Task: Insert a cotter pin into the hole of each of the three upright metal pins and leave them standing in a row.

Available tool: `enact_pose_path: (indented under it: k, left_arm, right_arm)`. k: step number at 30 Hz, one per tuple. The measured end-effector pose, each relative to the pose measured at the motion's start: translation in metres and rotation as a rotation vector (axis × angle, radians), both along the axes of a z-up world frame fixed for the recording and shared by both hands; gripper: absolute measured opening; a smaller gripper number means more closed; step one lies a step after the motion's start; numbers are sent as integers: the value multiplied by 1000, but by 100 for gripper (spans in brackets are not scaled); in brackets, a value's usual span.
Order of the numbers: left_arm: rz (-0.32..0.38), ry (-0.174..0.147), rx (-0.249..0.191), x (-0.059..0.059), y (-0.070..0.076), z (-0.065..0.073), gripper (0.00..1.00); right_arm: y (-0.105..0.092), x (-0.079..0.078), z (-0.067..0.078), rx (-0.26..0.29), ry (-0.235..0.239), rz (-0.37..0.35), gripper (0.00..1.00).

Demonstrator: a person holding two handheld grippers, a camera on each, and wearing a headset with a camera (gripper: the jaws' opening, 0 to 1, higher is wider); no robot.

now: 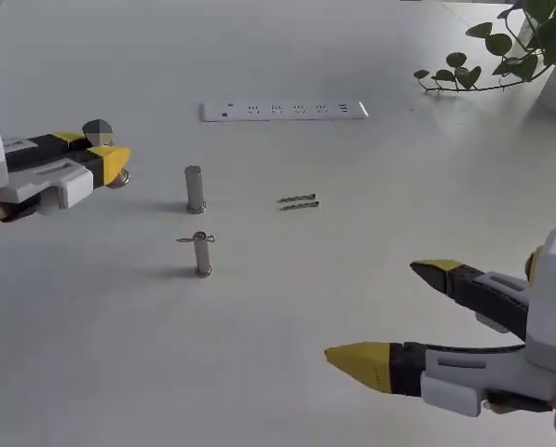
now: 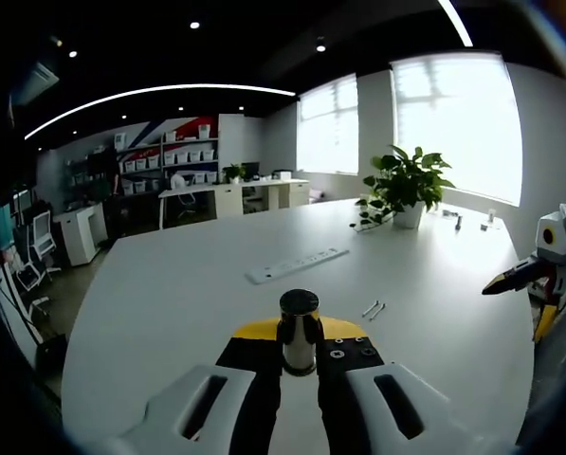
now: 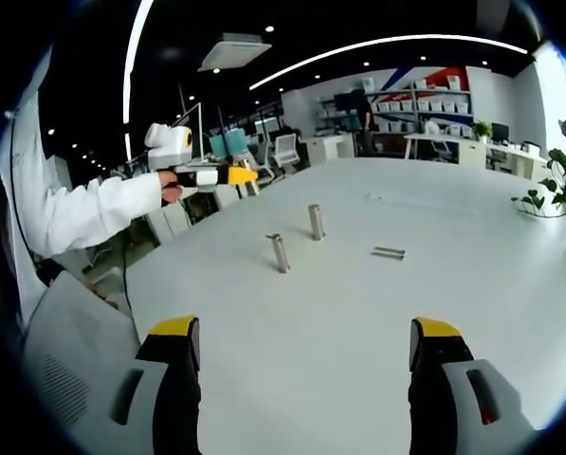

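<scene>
Just this side of the power strip (image 1: 284,111), the fitted pin (image 1: 202,253) stands done; the bare pin (image 1: 195,189) and two loose cotter pins (image 1: 298,201) wait. Left tongs (image 2: 301,336) pinch the third pin (image 2: 300,315); right tongs (image 1: 371,310) spread, empty.

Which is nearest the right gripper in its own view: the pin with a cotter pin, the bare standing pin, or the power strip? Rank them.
1. Pin with cotter pin, ahead, slightly left.
2. Bare pin, just behind it.
3. Power strip, far back, right of centre.
</scene>
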State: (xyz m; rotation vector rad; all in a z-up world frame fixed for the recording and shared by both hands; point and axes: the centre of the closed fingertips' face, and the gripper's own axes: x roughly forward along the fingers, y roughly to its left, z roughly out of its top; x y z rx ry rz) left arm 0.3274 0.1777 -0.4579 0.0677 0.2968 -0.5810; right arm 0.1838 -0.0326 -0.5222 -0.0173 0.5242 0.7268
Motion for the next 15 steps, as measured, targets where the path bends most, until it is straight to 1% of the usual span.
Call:
enact_pose_path:
  k: [1,3,7,8,9,10,12,13,15]
  left_arm:
    - [-7,1,1,-4,-2,1,11]
    - [-16,13,-18,-13,-8,3,11]
    - [-30,19,-22,-31,-20,6,11]
    - [-35,23,-36,-35,-25,7,11]
    - [-38,24,-40,-37,-26,8,11]
    - [-49,26,-42,-39,-32,8,11]
    - [-59,22,-36,-46,-40,9,11]
    - [-59,25,-40,-46,-39,8,11]
    - [-64,30,-54,-50,-43,7,11]
  right_arm:
    - [0,0,0,1,-3,-2,92]
    - [2,-2,1,9,-2,2,92]
    - [3,-3,4,25,-5,2,93]
    - [3,-3,4,30,-5,1,94]
    - [4,-3,4,31,-5,2,95]
    - [4,-4,5,33,-5,6,94]
    - [4,-4,5,40,-5,3,97]
    - [4,-5,5,42,-4,4,97]
    - [4,-5,6,50,-4,1,98]
